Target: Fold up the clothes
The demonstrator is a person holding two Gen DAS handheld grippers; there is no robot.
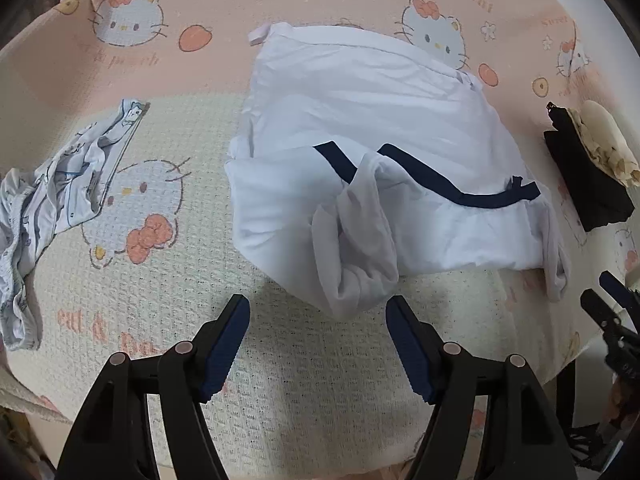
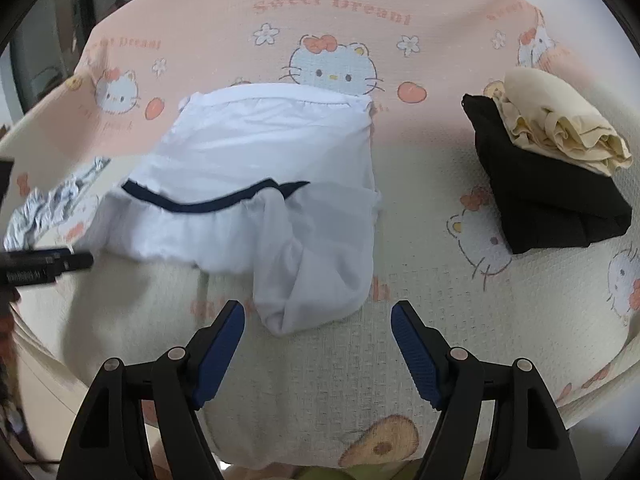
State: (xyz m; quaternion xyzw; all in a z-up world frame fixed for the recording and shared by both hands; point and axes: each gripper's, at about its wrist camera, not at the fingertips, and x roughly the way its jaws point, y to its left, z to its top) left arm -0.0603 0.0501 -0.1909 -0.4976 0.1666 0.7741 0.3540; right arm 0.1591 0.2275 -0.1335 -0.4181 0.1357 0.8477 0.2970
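Left gripper and right gripper both hover with jaws apart, empty. White garment lies directly ahead of each (bunched sleeve nearest the right gripper), long axis running away from them.

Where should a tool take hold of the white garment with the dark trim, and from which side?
Probably the loose bunched sleeve end of the white garment: it lies nearest, raised off the blanket. Come from the near edge with the open left tool.
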